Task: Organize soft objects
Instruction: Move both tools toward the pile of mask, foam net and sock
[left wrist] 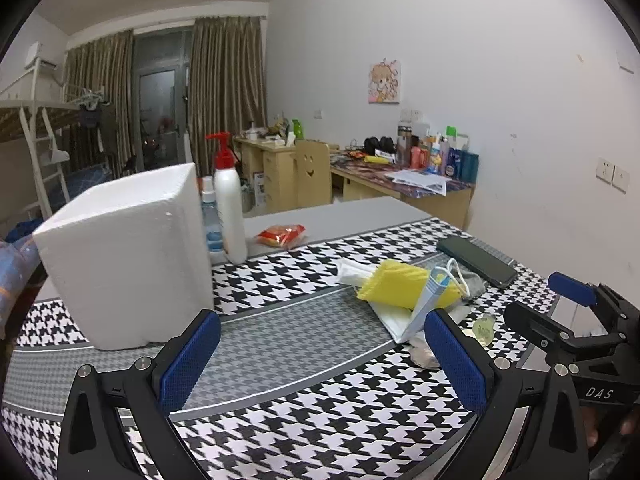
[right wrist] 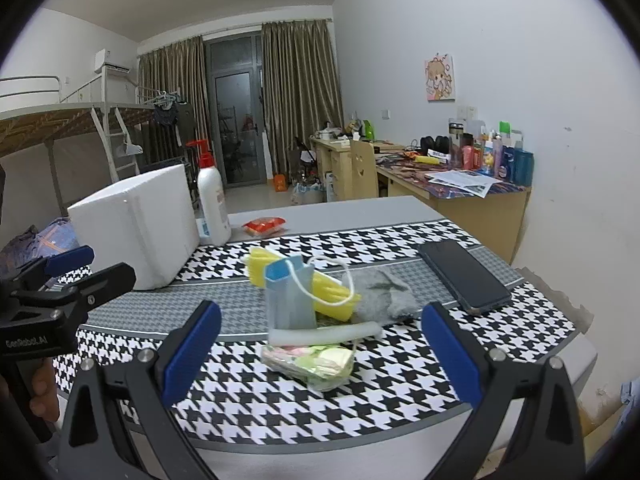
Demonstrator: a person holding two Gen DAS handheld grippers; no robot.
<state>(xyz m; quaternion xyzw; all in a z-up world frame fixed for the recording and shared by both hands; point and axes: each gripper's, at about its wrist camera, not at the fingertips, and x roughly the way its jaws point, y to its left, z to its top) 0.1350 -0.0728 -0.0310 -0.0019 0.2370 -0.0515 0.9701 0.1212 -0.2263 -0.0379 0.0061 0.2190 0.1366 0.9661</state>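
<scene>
L gripper [left wrist: 322,354]: my jaws spread wide, nothing between the blue pads, held over the houndstooth black-and-white table cover [left wrist: 320,412]. R gripper [right wrist: 320,350]: also wide apart, nothing gripped, hovering near edge of same cover.

Soft items sit in one loose pile centre-right of table, just beyond both grippers. Yellow folded cloth [left wrist: 400,284] lies on a white flat mask [left wrist: 394,326]. Light-blue folded mask w/ white ear loop [right wrist: 292,298] stands upright against the yellow cloth. Grey knitted sock [right wrist: 384,290] lies right of it, touching the pile. White foam tube [right wrist: 324,334] lies across the near side. Clear plastic bag of pastel soft pieces [right wrist: 310,362] is nearest to R gripper, just in front of the tube.

Other: white foam box [left wrist: 124,256] far left; white pump bottle w/ red top [left wrist: 230,208] beside it on the right; red snack packet [left wrist: 282,235] further right. Black smartphone [right wrist: 464,276] at right, apart from the sock.
</scene>
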